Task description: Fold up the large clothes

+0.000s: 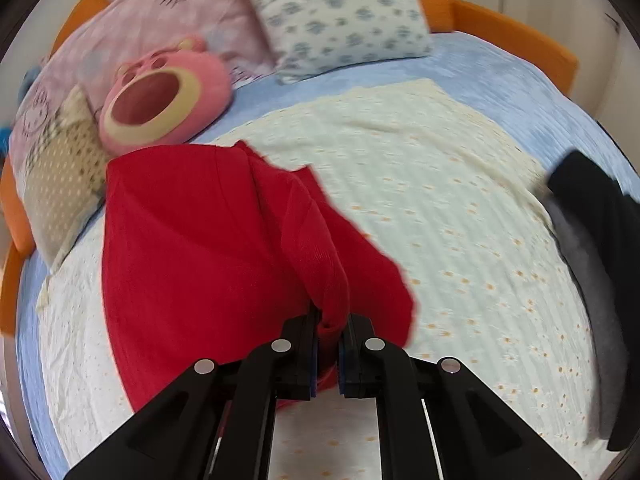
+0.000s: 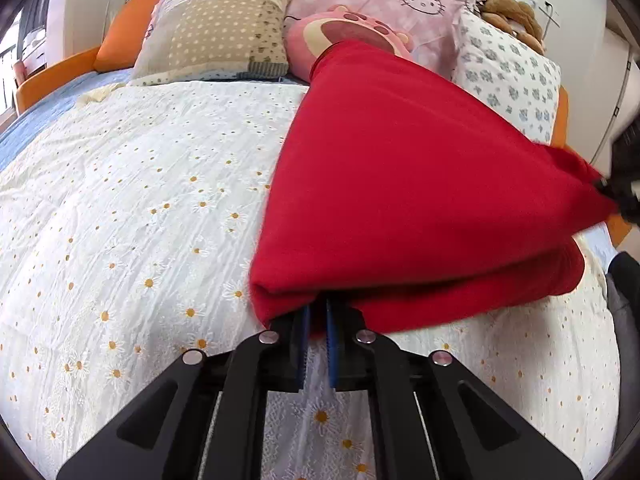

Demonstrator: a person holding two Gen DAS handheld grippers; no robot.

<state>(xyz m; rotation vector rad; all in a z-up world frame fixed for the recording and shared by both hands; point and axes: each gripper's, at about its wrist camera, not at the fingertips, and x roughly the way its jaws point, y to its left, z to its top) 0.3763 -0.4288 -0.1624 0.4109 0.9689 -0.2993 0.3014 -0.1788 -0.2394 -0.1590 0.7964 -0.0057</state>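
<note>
A: The red garment looks like matt, finely ribbed knit cloth.
B: And the daisy coverlet is crinkled cotton; each claw is matt black plastic with shiny metal rivets.

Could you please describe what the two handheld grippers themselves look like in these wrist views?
Both the left gripper and right gripper look alike: matte black angular linkage arms, round silver pivot pins, and blue pads lining the fingers. No cables, markings or sleeves show.

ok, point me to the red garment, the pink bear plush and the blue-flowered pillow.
red garment (image 2: 420, 184): right wrist view, middle of the lifted top layer.
pink bear plush (image 1: 160, 98): left wrist view, on its dark red open mouth.
blue-flowered pillow (image 1: 340, 12): left wrist view, centre of its face.
</note>
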